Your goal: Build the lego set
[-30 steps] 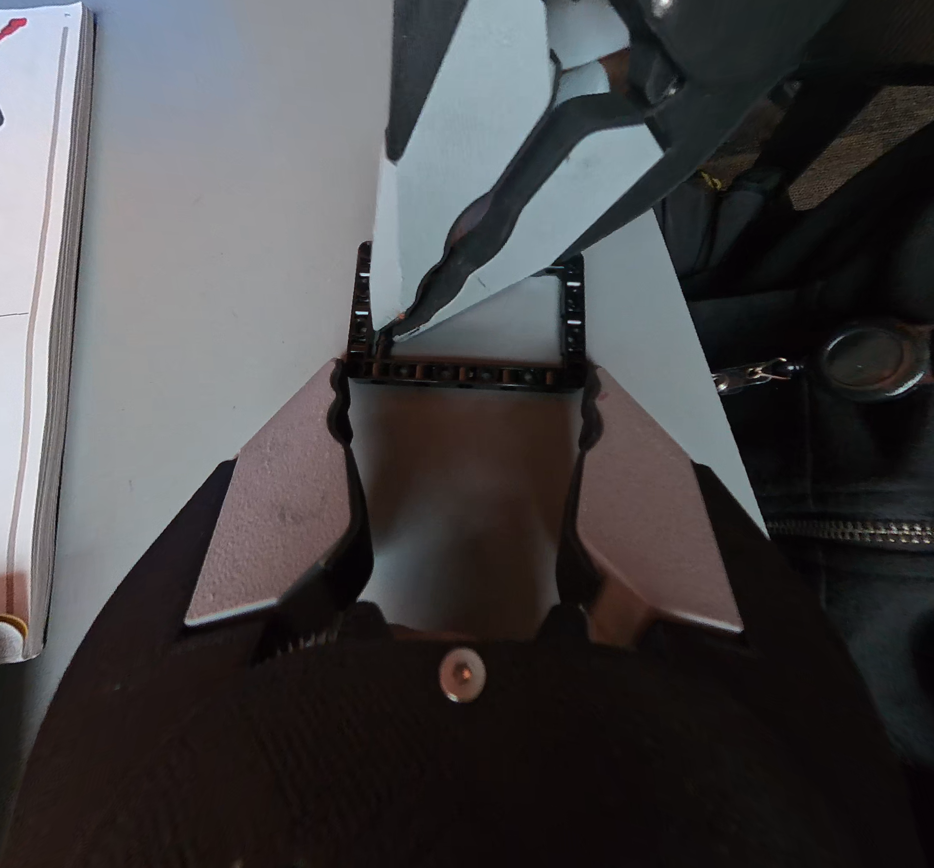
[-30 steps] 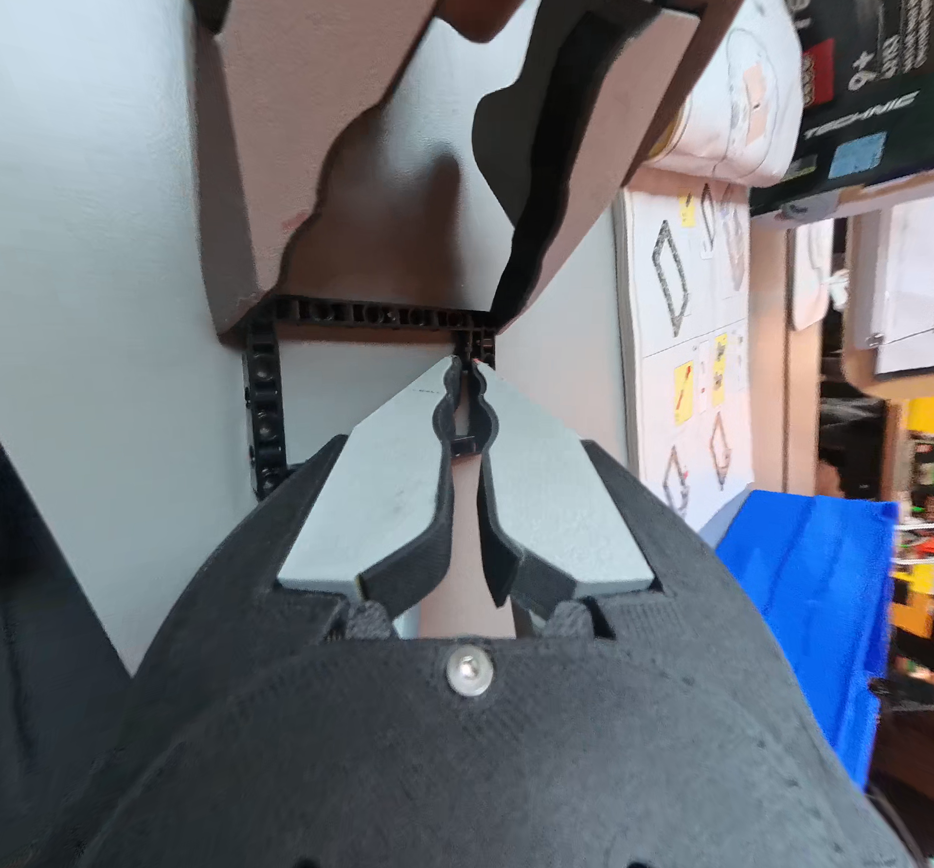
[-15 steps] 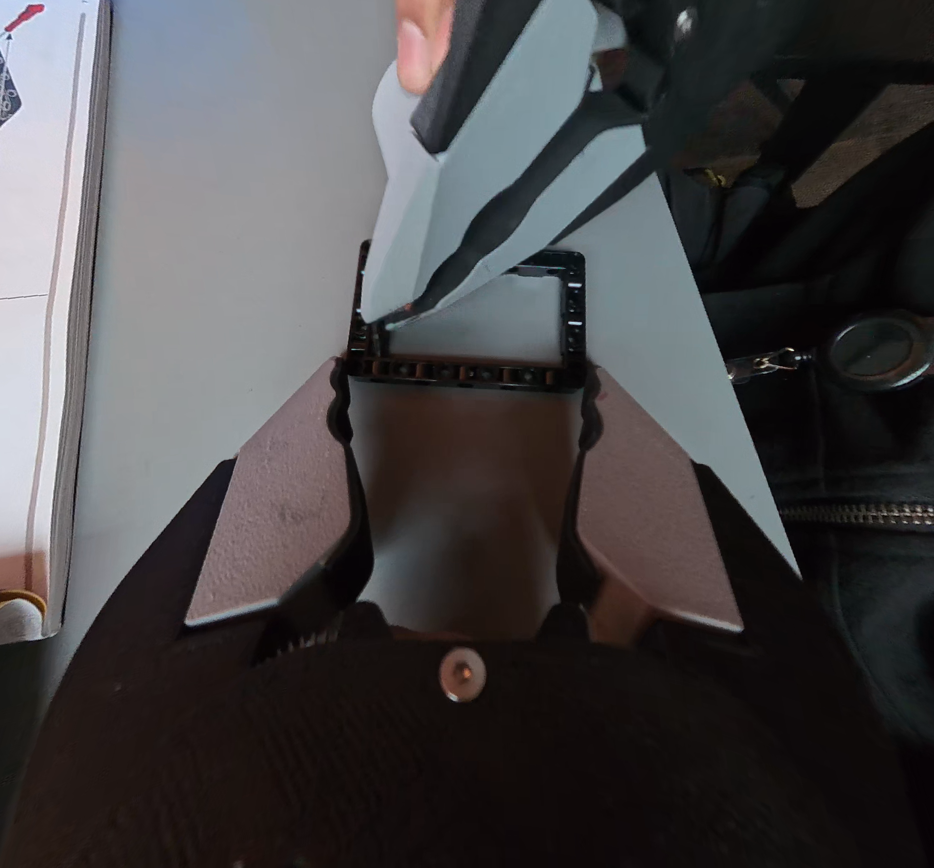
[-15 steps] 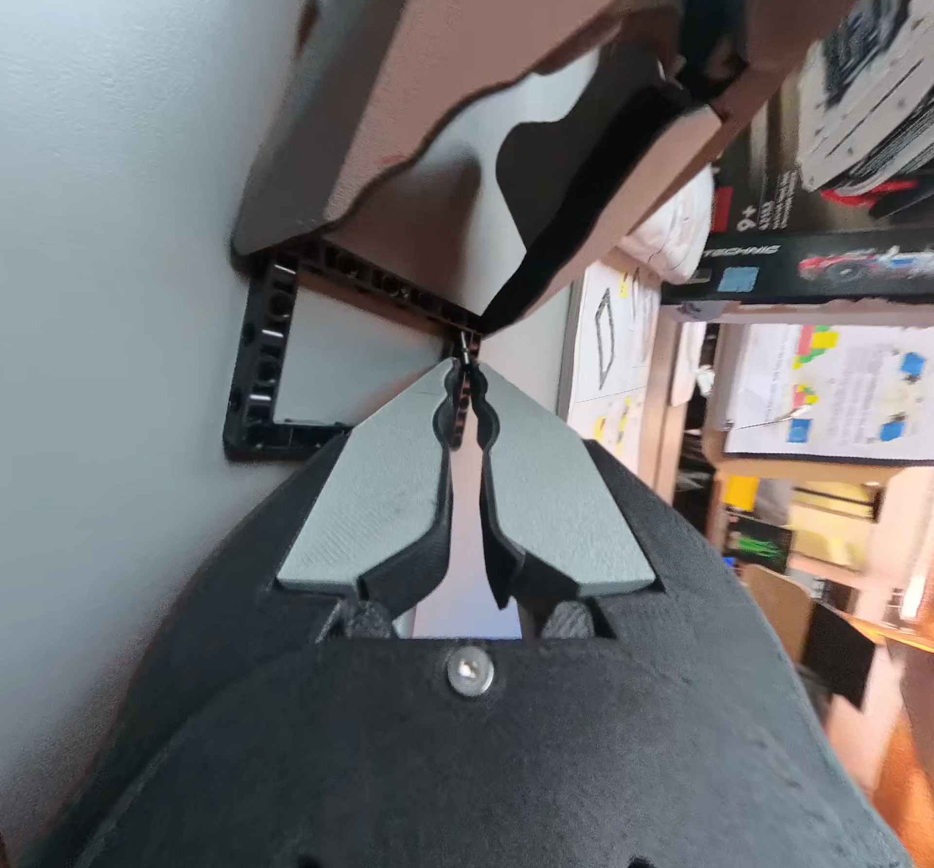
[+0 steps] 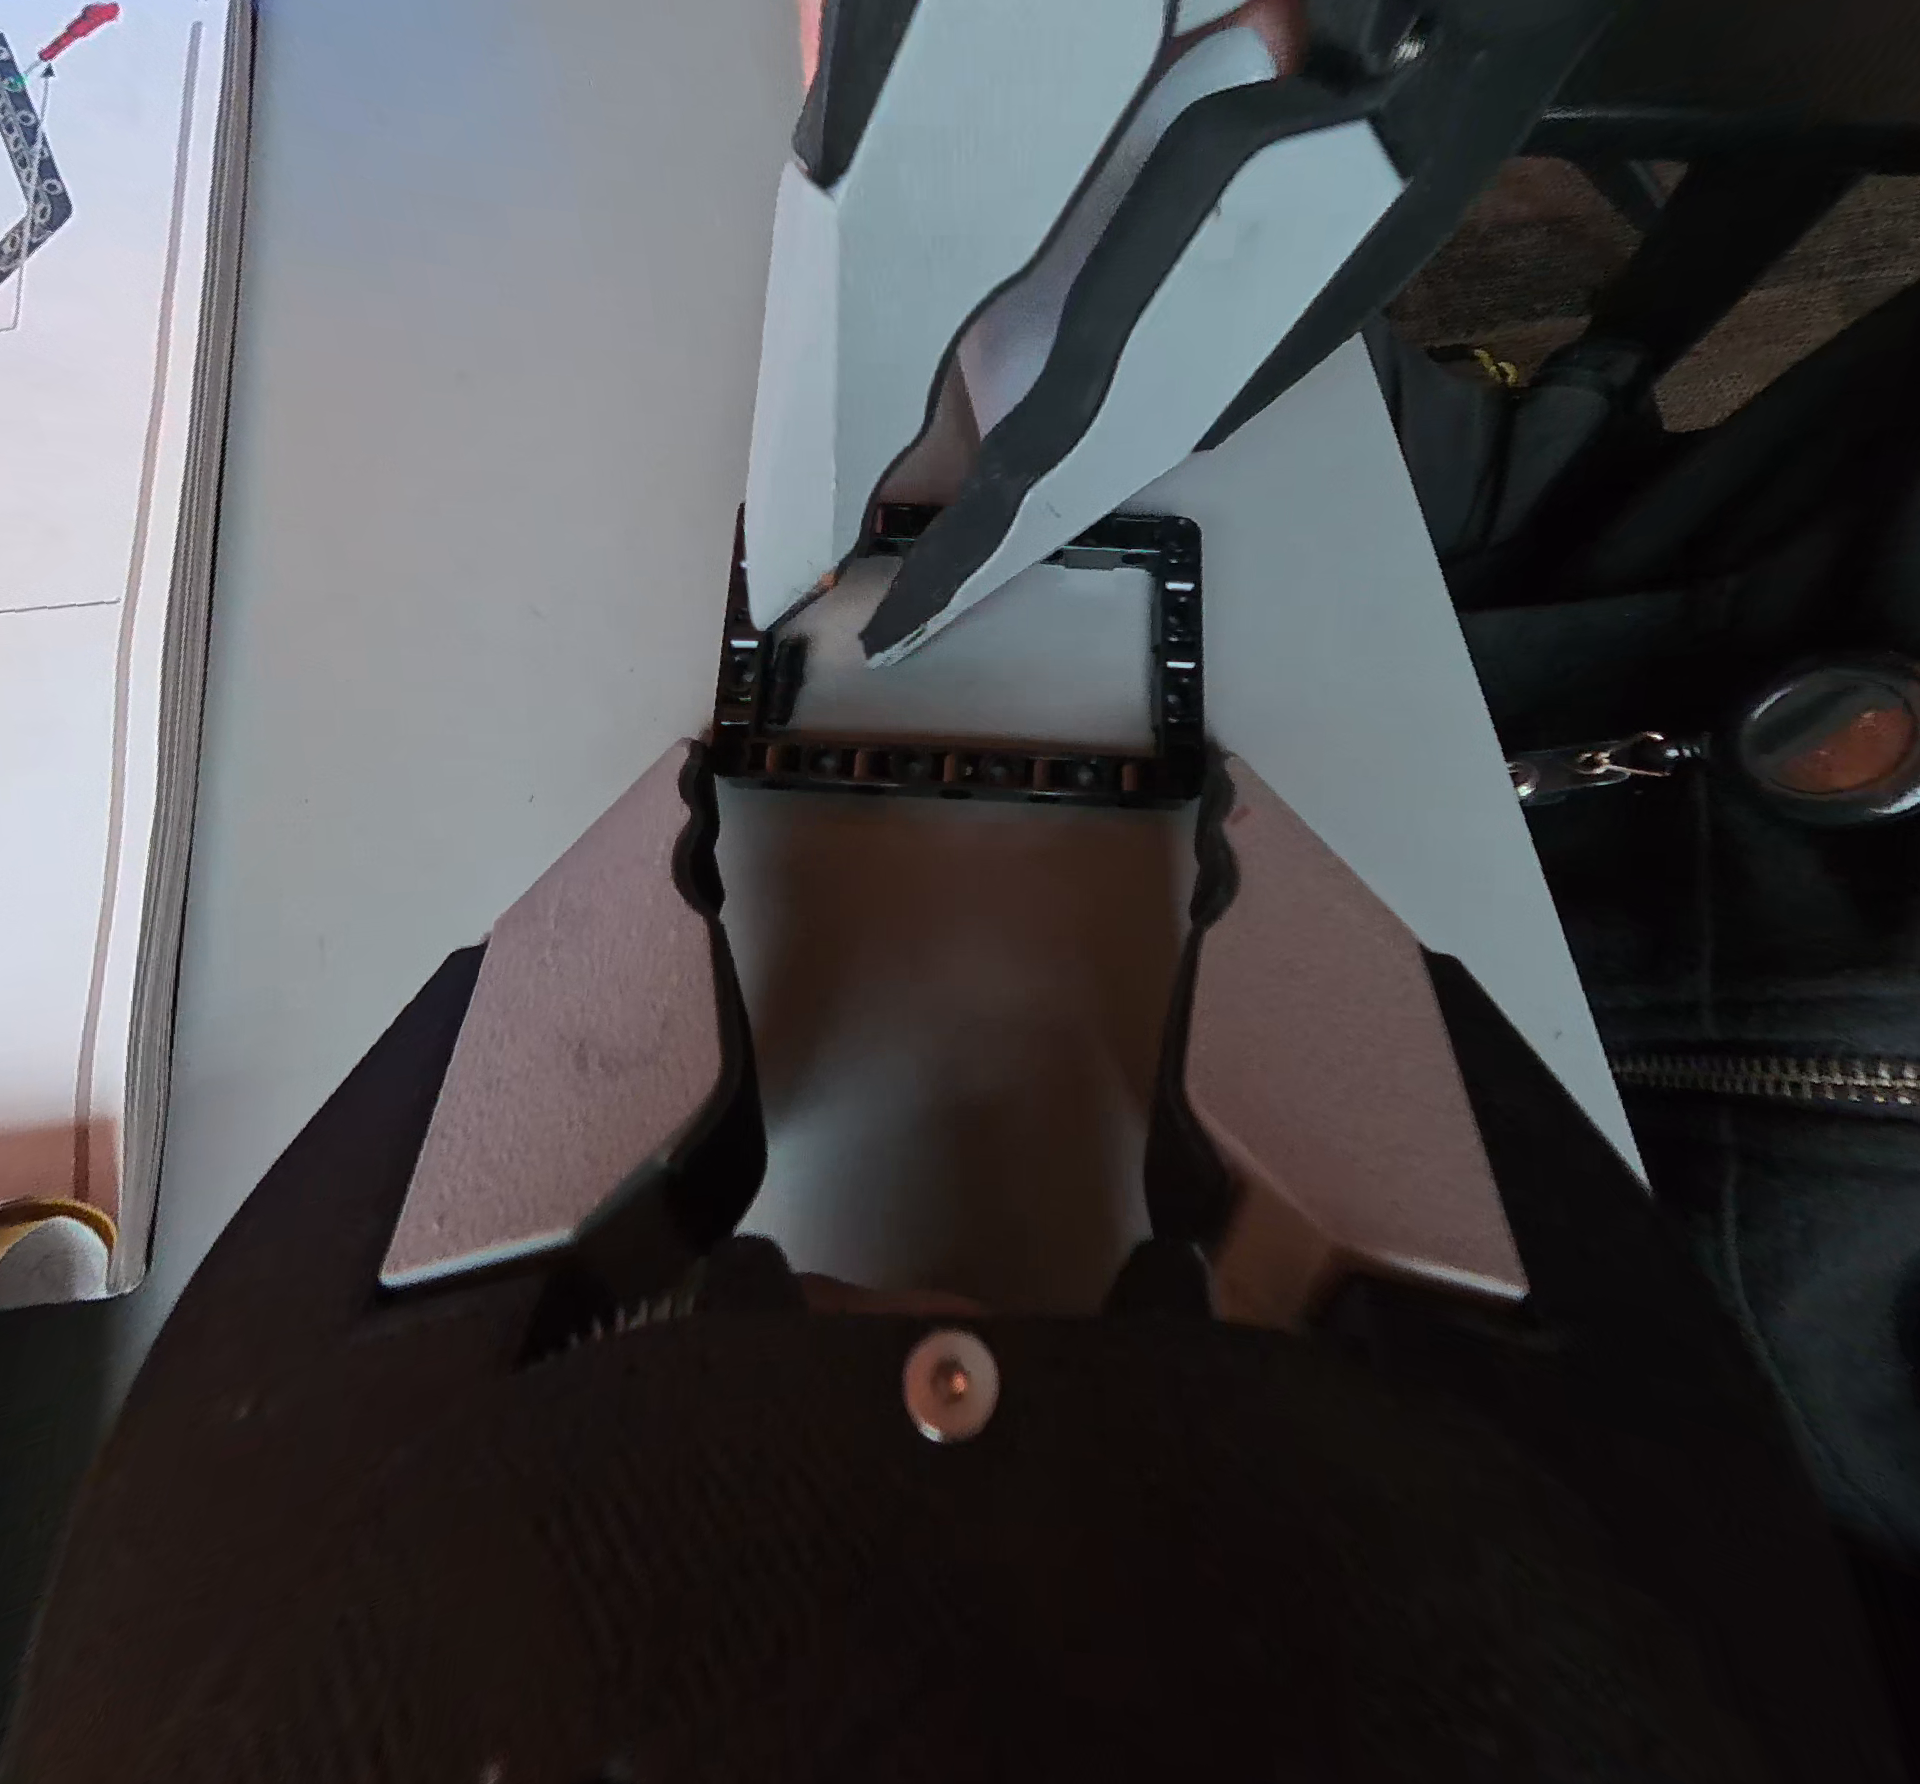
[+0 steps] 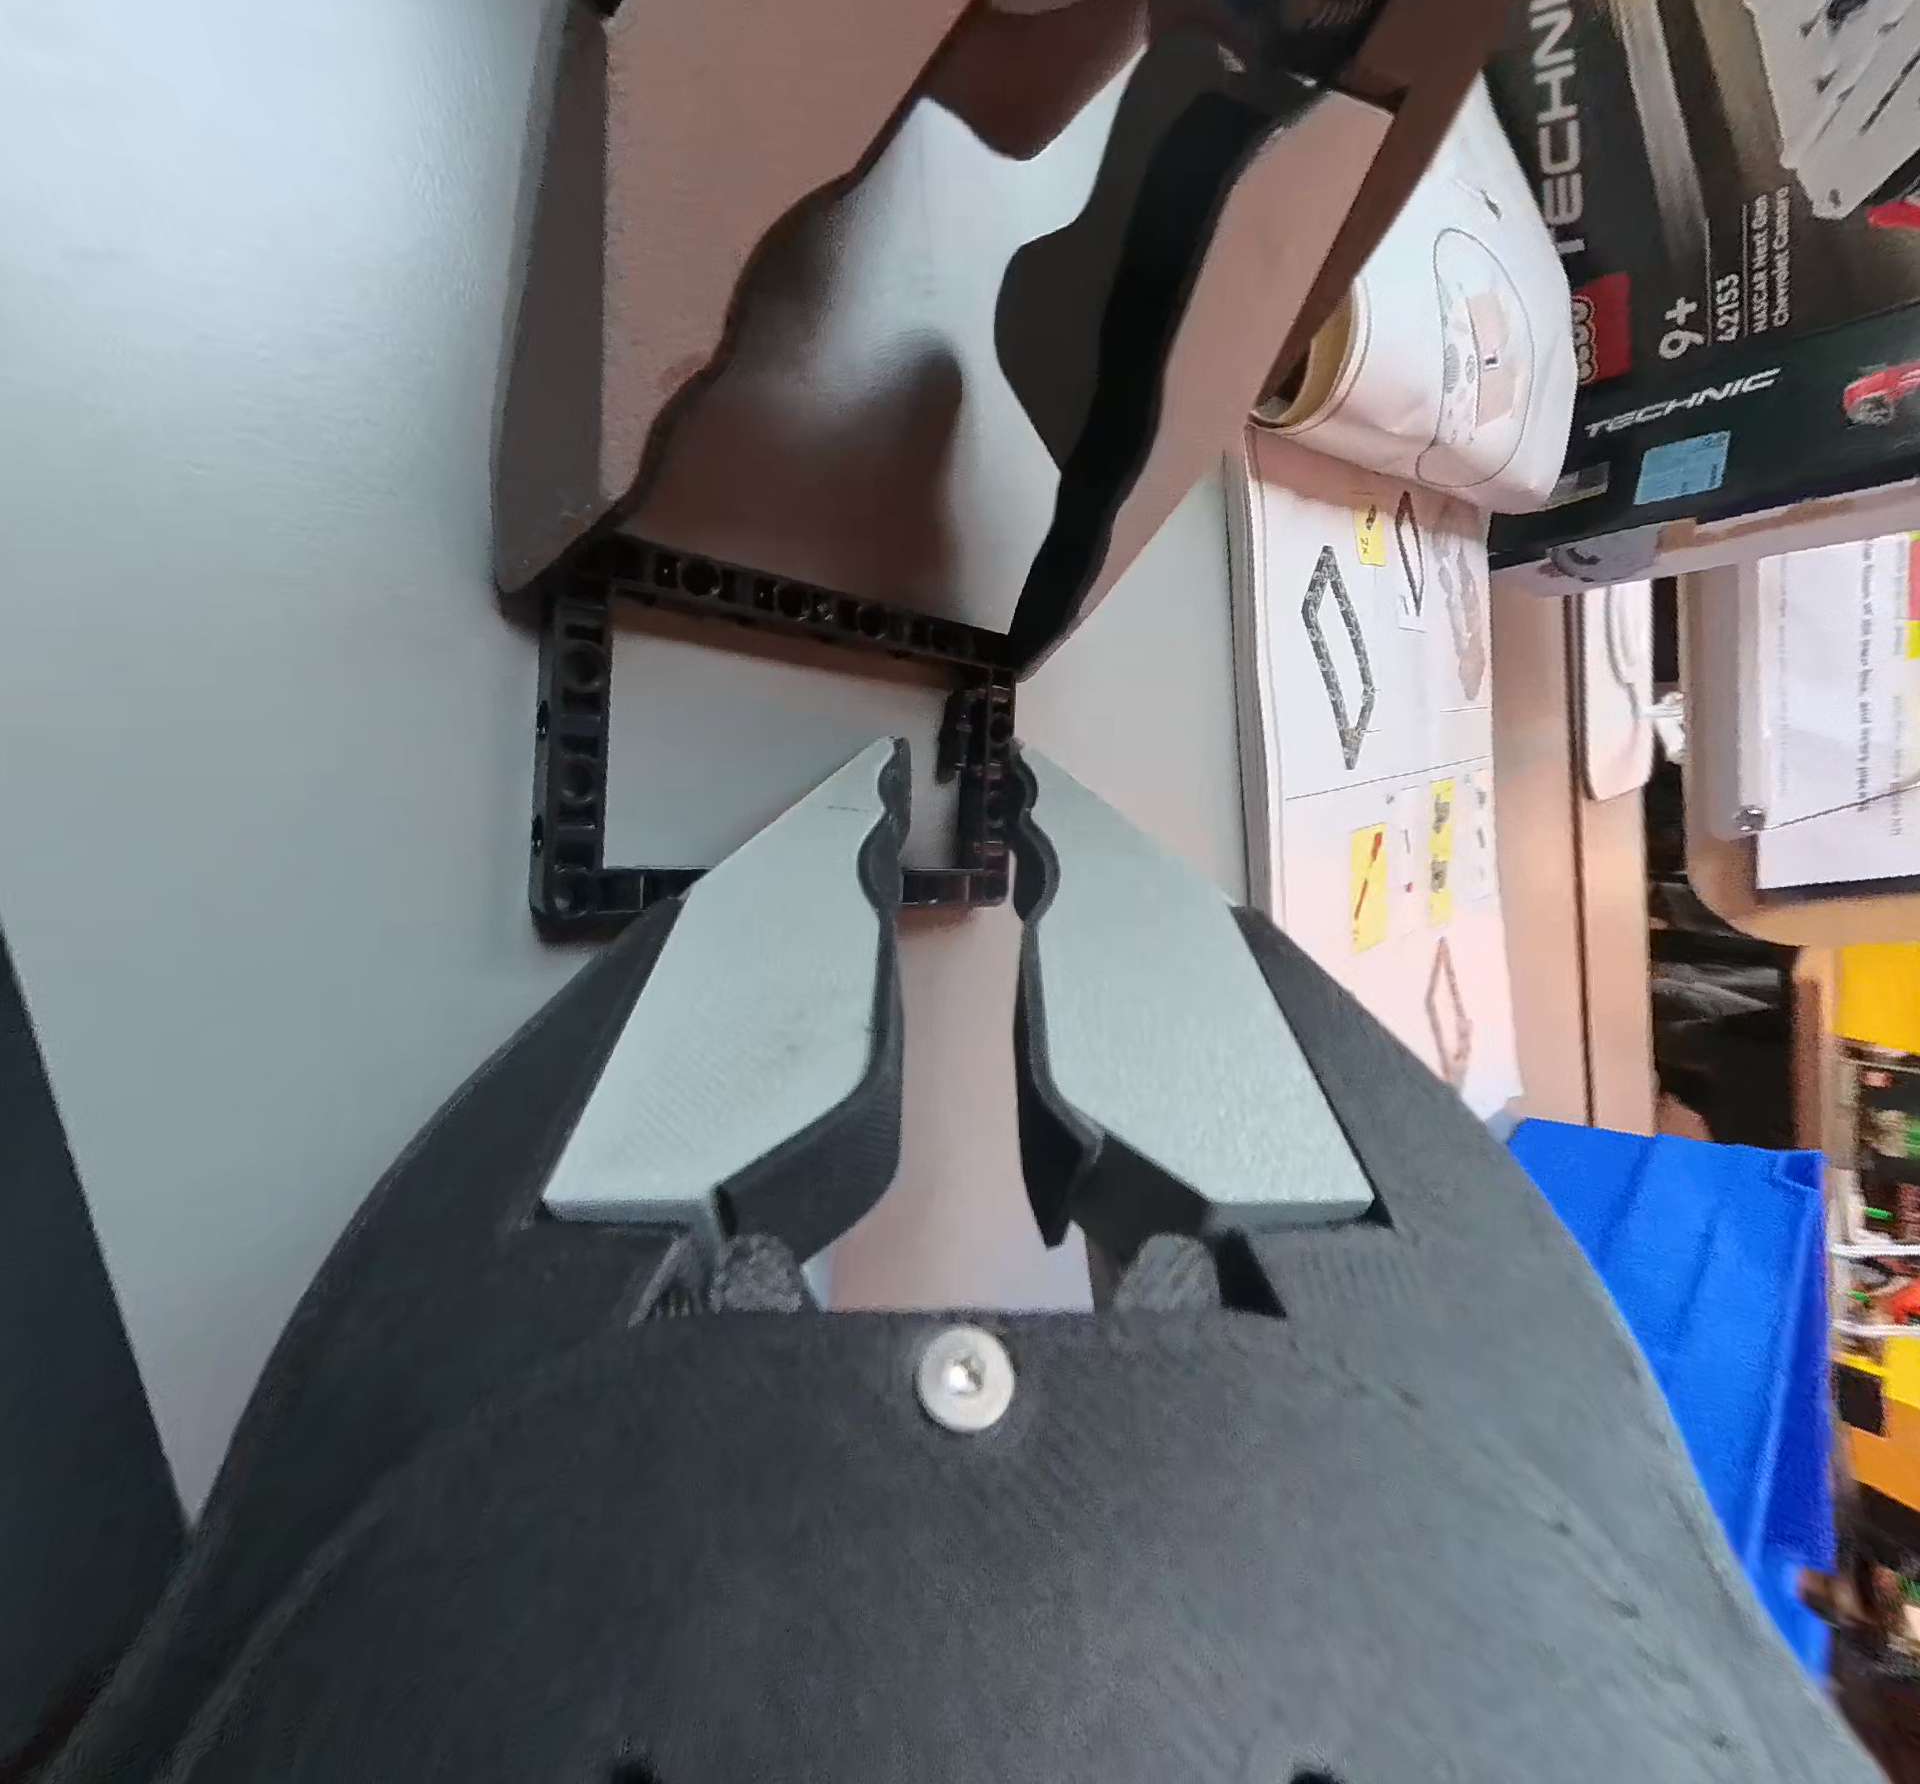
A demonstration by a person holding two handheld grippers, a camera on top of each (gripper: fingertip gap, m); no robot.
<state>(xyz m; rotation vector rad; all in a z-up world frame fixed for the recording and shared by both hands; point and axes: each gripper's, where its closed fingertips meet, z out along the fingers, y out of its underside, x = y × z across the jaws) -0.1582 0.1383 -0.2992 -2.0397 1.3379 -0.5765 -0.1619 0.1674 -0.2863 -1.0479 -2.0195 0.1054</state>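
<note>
A black rectangular lego frame [image 5: 1179,633] lies on the grey table [image 5: 468,384]. My left gripper [image 5: 956,778], with brown fingers, is shut on the frame's near long side, one fingertip at each end. My right gripper [image 6: 956,763], with grey fingers, is open and straddles one short side of the frame [image 6: 577,747]. A small black pin [image 6: 954,726] sticks out of the inner face of that side, just ahead of the right fingertips. It also shows in the left wrist view [image 5: 790,669], below the right gripper [image 5: 831,633], which comes in from above.
An open instruction booklet [image 5: 104,487] lies left of the frame and shows in the right wrist view [image 6: 1371,695]. A lego box [image 6: 1714,176], a white bag [image 6: 1475,363] and a blue bin [image 6: 1683,1319] are beyond. The table edge and a person's dark clothes [image 5: 1714,955] are to the right. My two grippers' fingertips are within a few centimetres of each other.
My right gripper was shut on the small black pin at the frame's corner and has opened, leaving the pin in the frame. The left gripper still holds the frame.
</note>
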